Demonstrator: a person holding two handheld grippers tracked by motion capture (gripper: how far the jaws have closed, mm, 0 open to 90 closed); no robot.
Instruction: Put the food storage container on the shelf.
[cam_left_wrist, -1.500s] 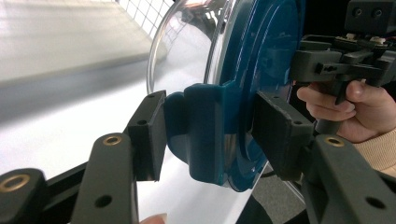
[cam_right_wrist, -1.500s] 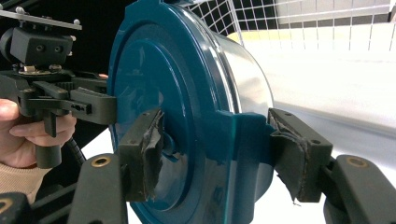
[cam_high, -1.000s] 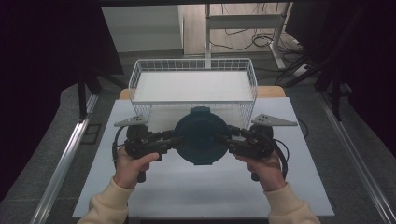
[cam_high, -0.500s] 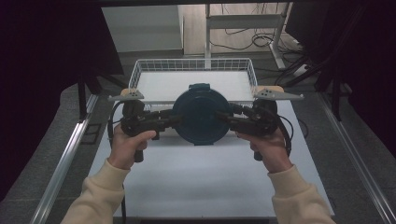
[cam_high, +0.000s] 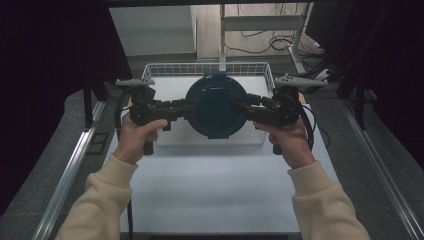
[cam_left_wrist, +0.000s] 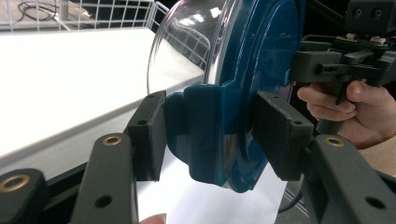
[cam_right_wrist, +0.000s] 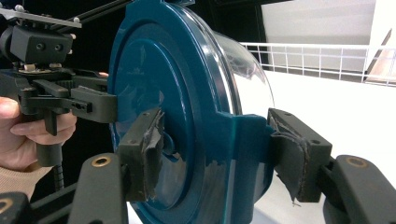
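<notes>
1. The lidded bowl (cam_high: 215, 106), a round clear container under a dark teal lid, is held in the air between the two tongs, above the near wall of the white wire basket (cam_high: 165, 69) at the far end of the bench (cam_high: 210, 190).
2. At the left of the high view, the left tongs (cam_high: 186, 107) are closed on the lid's left side tab; in the left gripper view (cam_left_wrist: 205, 135) both black pads press flat against that thick teal tab, one on each face.
3. The tab is a squared block moulded into the lid rim, stiff and matte, and it looks the best place to hold: the glossy lid face and the curved clear wall offer little for flat pads.
4. The clear body looks like hard plastic or glass; I cannot tell which. It seems empty and so probably light, but rigid, smooth and likely slippery, and a drop could crack it.
5. Since only the lid is gripped, the body hangs on the lid's clips; a loose clip could let it fall.
6. At the right, the right tongs (cam_high: 246, 108) clamp the opposite tab; in the right gripper view (cam_right_wrist: 215, 149) their pads wear frayed, torn tape, which probably adds friction.
</notes>
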